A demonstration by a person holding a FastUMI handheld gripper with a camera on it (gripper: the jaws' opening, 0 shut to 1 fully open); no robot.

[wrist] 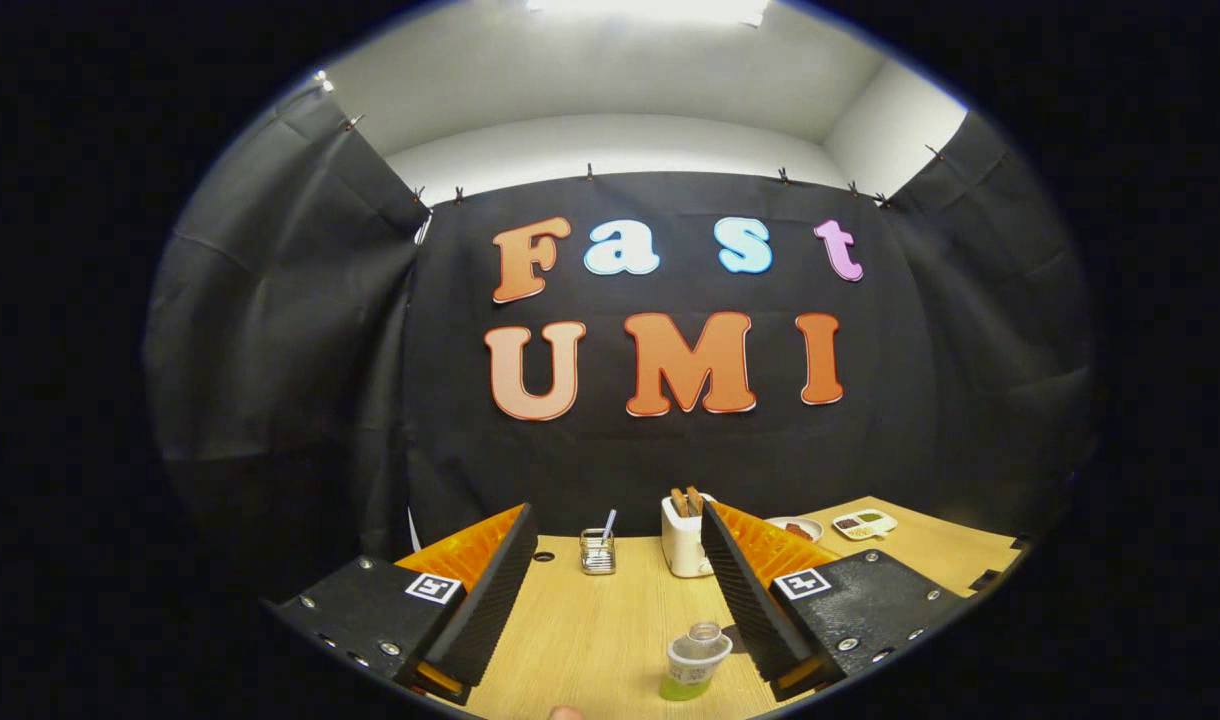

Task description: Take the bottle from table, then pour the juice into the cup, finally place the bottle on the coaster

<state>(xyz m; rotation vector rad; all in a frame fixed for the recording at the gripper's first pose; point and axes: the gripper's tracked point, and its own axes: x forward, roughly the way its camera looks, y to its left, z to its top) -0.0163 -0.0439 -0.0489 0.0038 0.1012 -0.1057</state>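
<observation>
Gripper point(610, 590): fingers stood wide apart, empty. Bottle point(695, 660): upright on table point(590, 630), between them, nearer the right finger.

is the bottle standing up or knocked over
Standing upright: the bottle rests on its base on the table, neck up, green juice at the bottom. The open claw isn't touching it.

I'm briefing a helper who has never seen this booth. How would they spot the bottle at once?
Start at the wooden table, then look between the open jaws of the gripper, at the near edge. The bottle stands upright there, closer to the right-hand finger. Unlike the white toaster and wire holder farther back, it is clear plastic with green juice.
</observation>
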